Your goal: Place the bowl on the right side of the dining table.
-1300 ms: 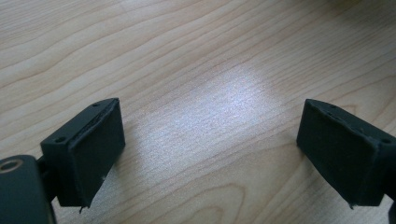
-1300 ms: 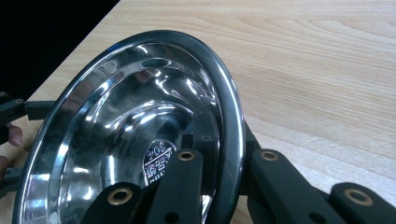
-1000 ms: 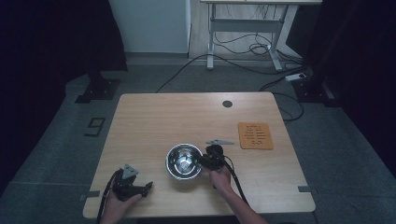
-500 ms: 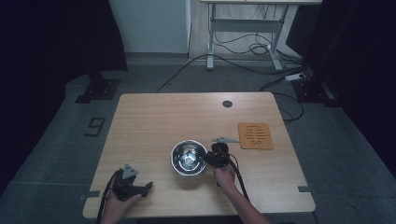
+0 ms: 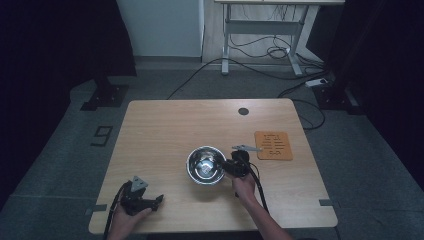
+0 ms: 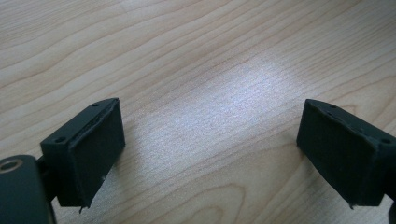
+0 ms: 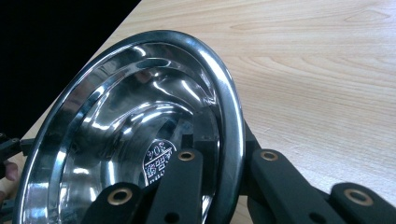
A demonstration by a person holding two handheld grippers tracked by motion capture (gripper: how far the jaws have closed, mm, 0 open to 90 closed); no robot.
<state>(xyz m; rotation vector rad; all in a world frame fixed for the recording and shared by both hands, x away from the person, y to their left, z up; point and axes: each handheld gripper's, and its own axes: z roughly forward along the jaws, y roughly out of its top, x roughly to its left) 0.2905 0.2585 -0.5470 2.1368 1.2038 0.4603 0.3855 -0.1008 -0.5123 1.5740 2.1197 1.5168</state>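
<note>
Bowl (image 5: 205,165), steel, on light wood desk (image 5: 165,130); right claw (image 5: 231,167) clamps its rim. Left claw (image 5: 159,198) gapes wide over bare desk. Orange mat (image 5: 273,145) nearby. Room dark.

High cam overhead, facing forward-down on light wooden table (image 5: 165,130); both gripper cams skim it close up.

One steel bowl (image 5: 205,165) near the middle of the surface (image 5: 165,130). One orange mat (image 5: 273,145) at the right. One dark round hole (image 5: 243,111) at the far edge. Two tools: left tool (image 5: 156,199) near left, right tool (image 5: 226,166) at the bowl's right rim.
</note>
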